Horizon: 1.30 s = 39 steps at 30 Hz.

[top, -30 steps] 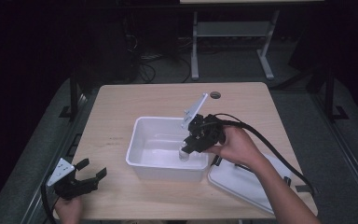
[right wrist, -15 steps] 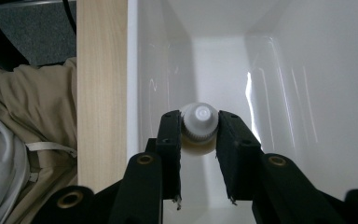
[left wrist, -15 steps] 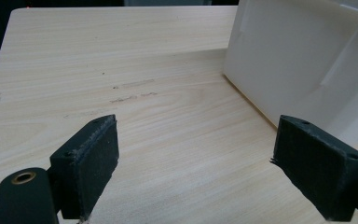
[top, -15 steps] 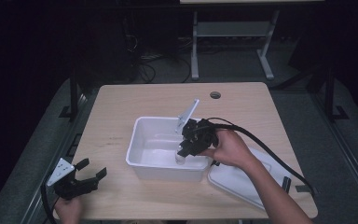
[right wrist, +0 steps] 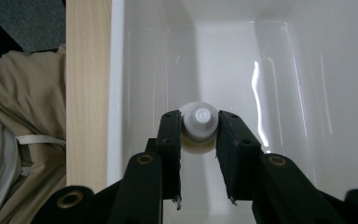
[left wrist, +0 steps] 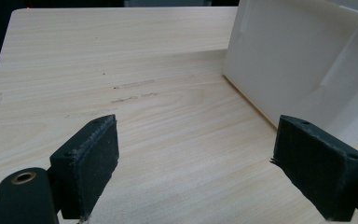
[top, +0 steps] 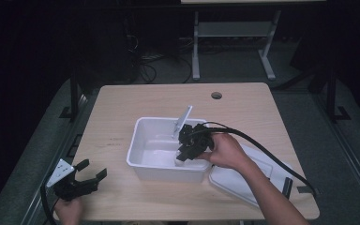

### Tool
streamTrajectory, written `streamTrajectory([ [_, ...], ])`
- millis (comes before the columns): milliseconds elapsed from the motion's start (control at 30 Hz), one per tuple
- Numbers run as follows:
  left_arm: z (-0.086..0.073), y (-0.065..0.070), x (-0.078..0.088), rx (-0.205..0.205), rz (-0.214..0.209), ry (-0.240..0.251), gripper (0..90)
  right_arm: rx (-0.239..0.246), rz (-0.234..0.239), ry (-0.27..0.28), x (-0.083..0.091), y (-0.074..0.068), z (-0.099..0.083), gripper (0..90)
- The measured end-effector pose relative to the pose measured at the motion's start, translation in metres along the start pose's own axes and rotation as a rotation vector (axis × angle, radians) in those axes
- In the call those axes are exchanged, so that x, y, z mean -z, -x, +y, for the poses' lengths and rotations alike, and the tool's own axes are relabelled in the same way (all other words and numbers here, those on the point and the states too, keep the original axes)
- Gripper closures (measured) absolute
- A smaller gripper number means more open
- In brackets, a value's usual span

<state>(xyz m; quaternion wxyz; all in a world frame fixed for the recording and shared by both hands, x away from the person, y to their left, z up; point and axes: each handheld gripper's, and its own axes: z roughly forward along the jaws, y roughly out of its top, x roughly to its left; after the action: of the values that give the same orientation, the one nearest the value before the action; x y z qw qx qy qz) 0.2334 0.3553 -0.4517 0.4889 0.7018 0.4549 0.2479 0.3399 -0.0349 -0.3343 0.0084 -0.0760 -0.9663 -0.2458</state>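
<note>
At the near left corner of the light wooden table (top: 122,108) we see our left gripper (top: 86,176), a black two-jaw tool with a grey three-cornered plate on top, held low by the left hand (top: 68,208). In the left gripper view its jaws stand wide apart over bare wood, with nothing between them; the outer wall of the bin rises just beyond the right jaw.

Near the middle of the table stands the white rectangular plastic bin (top: 140,140), open at the top. Its glossy floor looks bare apart from the one thing we hold inside it.

Our right gripper (top: 183,157) reaches down into the bin at its near right corner, steered by the right hand (top: 225,150), with its black cable looping away towards the right edge of the table. In the right gripper view, the jaws of the right gripper (right wrist: 199,140) are closed on a small white plastic bottle with a ribbed screw cap (right wrist: 199,126), one pad pressed to each side of the cap. The bottle hangs cap upward inside the bin, close to its near wall; whether its base touches the floor we cannot tell.

Just right of the bin, at the near right corner of the table, lies a flat white plastic lid (top: 243,180), partly under the right forearm.
</note>
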Motion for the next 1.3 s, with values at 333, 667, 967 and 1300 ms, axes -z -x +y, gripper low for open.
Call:
streamTrajectory([
  [333, 0.000, 0.000, 0.000, -0.002, 0.000, 0.000, 13.0, 0.003, 0.015, -0.028, -0.012, 0.004, 0.001, 70.7],
  [667, 0.000, 0.000, 0.000, 0.002, -0.002, 0.002, 13.0, 0.009, 0.026, -0.053, -0.023, 0.006, 0.001, 70.7],
  [967, 0.000, 0.000, 0.000, 0.002, 0.000, 0.000, 13.0, 0.010, 0.025, -0.075, -0.029, 0.008, 0.001, 70.7],
  [1300, 0.000, 0.000, 0.001, 0.003, 0.001, 0.004, 13.0, 0.001, 0.029, -0.100, -0.036, 0.010, 0.001, 70.7],
])
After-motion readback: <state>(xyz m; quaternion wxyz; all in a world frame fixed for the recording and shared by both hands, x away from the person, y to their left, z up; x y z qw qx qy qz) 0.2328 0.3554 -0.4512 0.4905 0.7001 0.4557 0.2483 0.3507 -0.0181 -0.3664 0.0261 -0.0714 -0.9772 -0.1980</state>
